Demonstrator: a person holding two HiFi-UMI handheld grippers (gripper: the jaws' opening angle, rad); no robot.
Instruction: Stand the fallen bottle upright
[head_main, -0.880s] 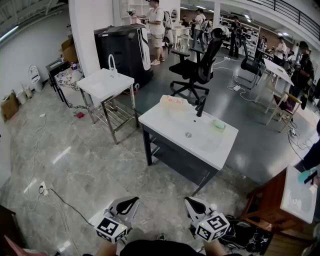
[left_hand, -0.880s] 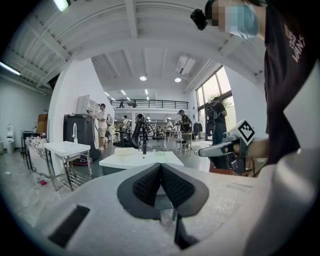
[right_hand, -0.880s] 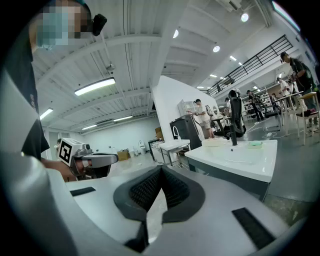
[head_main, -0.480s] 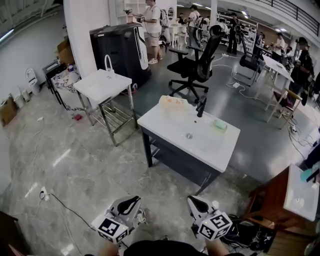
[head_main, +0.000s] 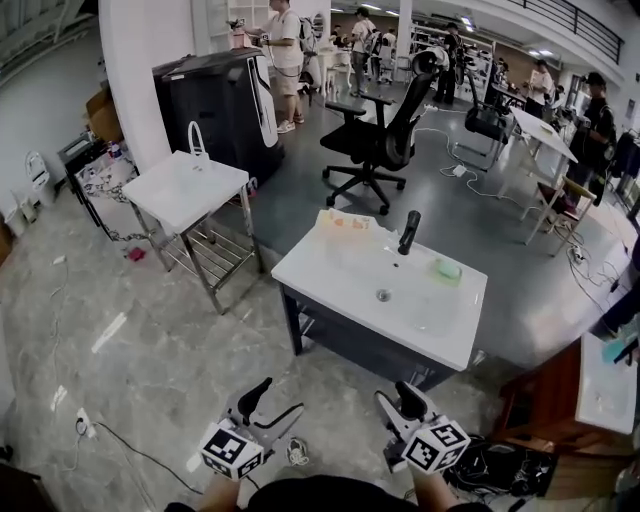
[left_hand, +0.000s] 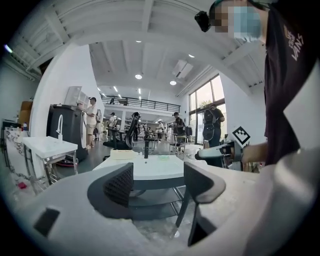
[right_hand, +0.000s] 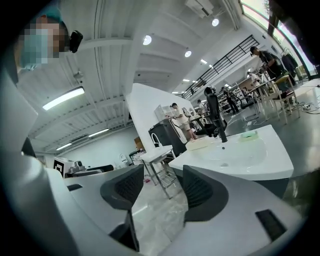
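White sink worktop (head_main: 330, 272) stands well ahead of left tool (head_main: 276, 404) and right tool (head_main: 399, 402), both released, empty. A pale item (head_main: 345, 221) lies on its far corner; grey stone floor (head_main: 150, 340) around.

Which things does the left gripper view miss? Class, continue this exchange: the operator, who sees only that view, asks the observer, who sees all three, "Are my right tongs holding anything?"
Observer: No. The right gripper has its tongs apart, with nothing between them.
Operator: I see the white table edge-on. What is in its top?
Observer: A basin with a drain, in front of the black tap.
Operator: What stands off to my right?
Observer: A brown wooden cabinet, to the right of the right gripper.
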